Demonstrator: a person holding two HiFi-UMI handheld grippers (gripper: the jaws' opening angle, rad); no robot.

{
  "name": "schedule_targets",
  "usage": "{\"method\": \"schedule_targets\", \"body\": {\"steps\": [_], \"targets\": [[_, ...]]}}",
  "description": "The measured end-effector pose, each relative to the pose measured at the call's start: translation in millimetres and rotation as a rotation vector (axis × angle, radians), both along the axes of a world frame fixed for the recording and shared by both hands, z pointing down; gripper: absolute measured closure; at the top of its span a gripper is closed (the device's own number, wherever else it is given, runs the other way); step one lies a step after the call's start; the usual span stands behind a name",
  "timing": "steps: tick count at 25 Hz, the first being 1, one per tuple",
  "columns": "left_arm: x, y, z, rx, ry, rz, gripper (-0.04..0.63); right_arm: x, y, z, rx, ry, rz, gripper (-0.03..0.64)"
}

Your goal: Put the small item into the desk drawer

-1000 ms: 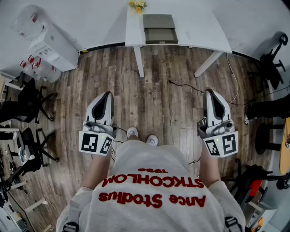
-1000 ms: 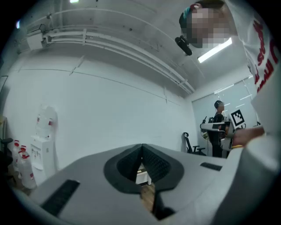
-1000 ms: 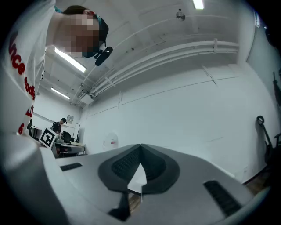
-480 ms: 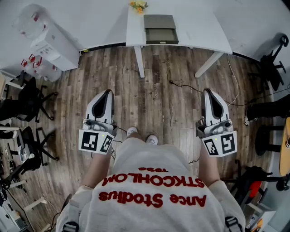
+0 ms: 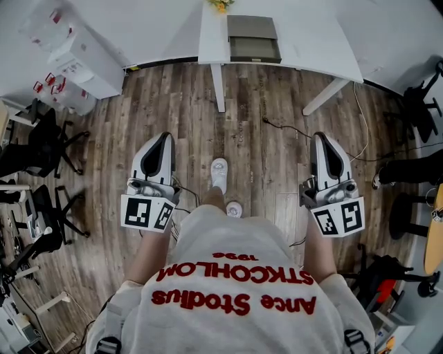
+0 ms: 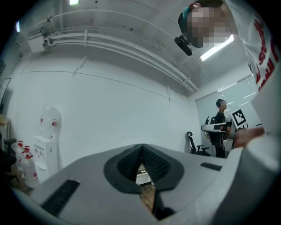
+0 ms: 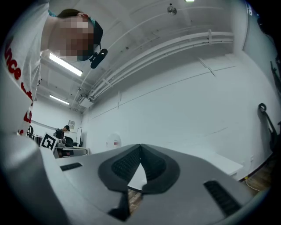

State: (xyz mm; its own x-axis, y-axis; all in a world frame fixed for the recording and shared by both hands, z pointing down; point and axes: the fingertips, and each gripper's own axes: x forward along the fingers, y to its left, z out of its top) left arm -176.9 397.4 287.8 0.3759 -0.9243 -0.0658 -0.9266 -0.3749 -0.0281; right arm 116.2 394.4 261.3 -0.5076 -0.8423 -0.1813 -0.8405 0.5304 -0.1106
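A white desk (image 5: 311, 48) stands at the far end of the wood floor, with a grey drawer unit (image 5: 253, 38) on top and yellow flowers (image 5: 220, 4) beside it. No small item shows in any view. My left gripper (image 5: 160, 138) is held out at the person's left side, pointing at the desk, jaws closed tip to tip with nothing between them (image 6: 141, 147). My right gripper (image 5: 324, 138) is held the same way on the right, also shut and empty (image 7: 140, 147). Both are far short of the desk.
A water dispenser (image 5: 76, 62) with spare bottles stands at the back left. Office chairs (image 5: 38, 148) crowd the left side, and another chair (image 5: 419, 104) stands at the right. A cable (image 5: 291, 131) lies on the floor near the desk's slanted leg (image 5: 325, 97).
The person has stepped forward: one shoe is now out ahead, and the desk has slid toward the top of the head view. Both grippers keep their pose and stay shut.
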Motion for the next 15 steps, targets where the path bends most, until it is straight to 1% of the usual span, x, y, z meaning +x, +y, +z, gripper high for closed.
{"method": "schedule_targets", "body": {"steps": [7, 15], "targets": [[-12, -48, 1, 0.011, 0.017, -0.003, 0.588, -9, -43, 1, -0.014, 0.015, 0.009, 0.612], [-25, -125, -6, 0.022, 0.027, 0.006, 0.588, -28, -114, -11, -0.002, 0.019, 0.006, 0.612]]}}
